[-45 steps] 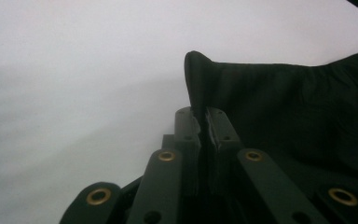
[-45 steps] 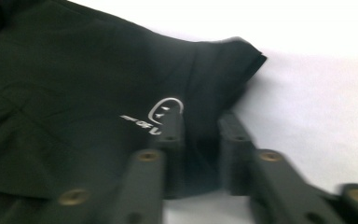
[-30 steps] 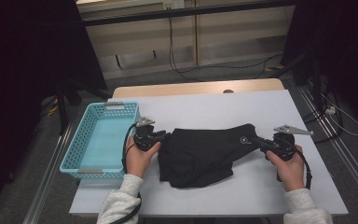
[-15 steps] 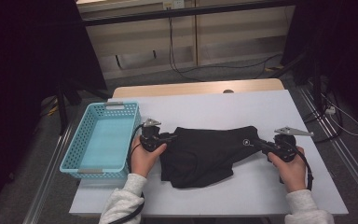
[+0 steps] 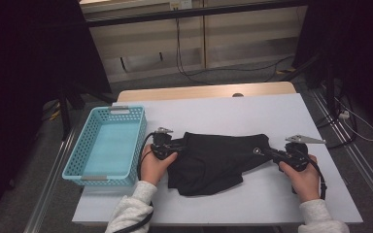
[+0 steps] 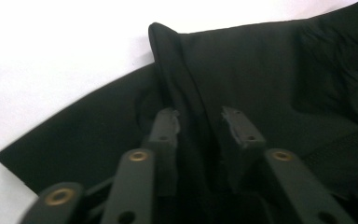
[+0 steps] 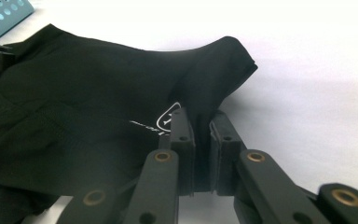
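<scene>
A black garment (image 5: 213,160) lies spread across the middle of the white counter (image 5: 252,111), just right of a light blue basket (image 5: 108,145) that sits at the counter's left edge.

The left gripper (image 5: 171,146) is at the garment's left end, held in the person's left hand (image 5: 153,165). In the left gripper view its fingers (image 6: 167,125) stand partly open — a raised fold of the black cloth runs up between them, with a visible gap on the right side, so the cloth is straddled rather than firmly pinched.

The right gripper (image 5: 272,152) is at the garment's right end, held in the right hand (image 5: 303,178) near the counter's right edge. In the right gripper view its fingers (image 7: 181,133) are pressed close together on the cloth edge, just beside a small white logo (image 7: 167,119) — the fabric rises from the clamp into a peaked corner. Between the two grippers the garment lies on the counter, its near part bunched in folds.
</scene>
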